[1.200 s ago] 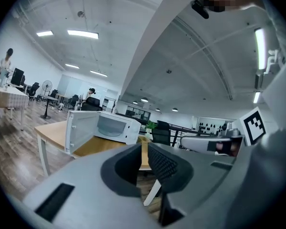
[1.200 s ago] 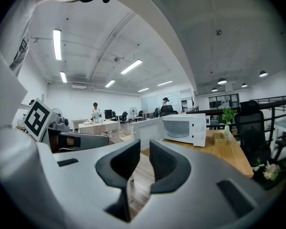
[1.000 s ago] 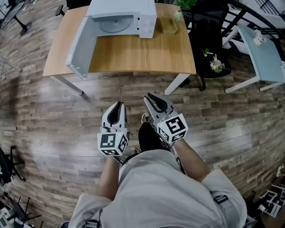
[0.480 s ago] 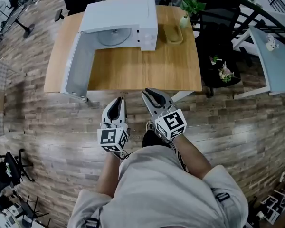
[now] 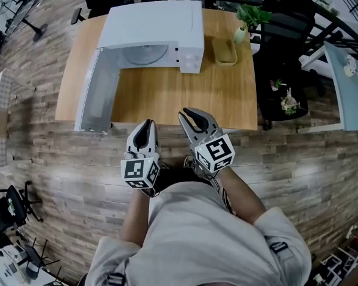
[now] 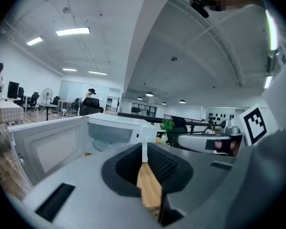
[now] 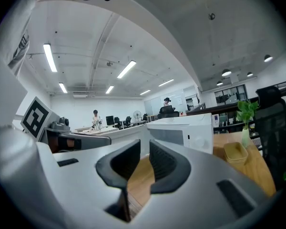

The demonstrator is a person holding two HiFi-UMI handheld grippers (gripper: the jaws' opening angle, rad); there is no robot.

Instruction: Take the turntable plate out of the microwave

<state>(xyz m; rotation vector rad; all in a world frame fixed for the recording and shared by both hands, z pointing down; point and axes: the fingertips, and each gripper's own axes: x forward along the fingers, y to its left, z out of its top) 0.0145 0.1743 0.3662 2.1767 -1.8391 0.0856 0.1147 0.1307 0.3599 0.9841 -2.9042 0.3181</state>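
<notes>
Head view: white box microwave (image 5: 158, 19) sits at the far side of the wooden tabletop (image 5: 167, 94), its door (image 5: 98, 91) swung wide open to the left. The round glass turntable plate (image 5: 146, 53) lies inside the cavity, not lifted. Left tongs (image 5: 146, 125) and right tongs (image 5: 196, 117) hang side by side over the tabletop's near edge, well apart from the microwave. Left gripper view: left tongs (image 6: 144, 159) a narrow slit apart, only bare wood showing between them; turntable plate (image 6: 102, 144) visible on the cavity floor ahead. Right gripper view: right tongs (image 7: 145, 158) a little wider apart, empty; microwave (image 7: 181, 130) ahead, plate not discernible here. My read: door is done, we're at approach stage. Reach-in, grip and pull-out all left.
</notes>
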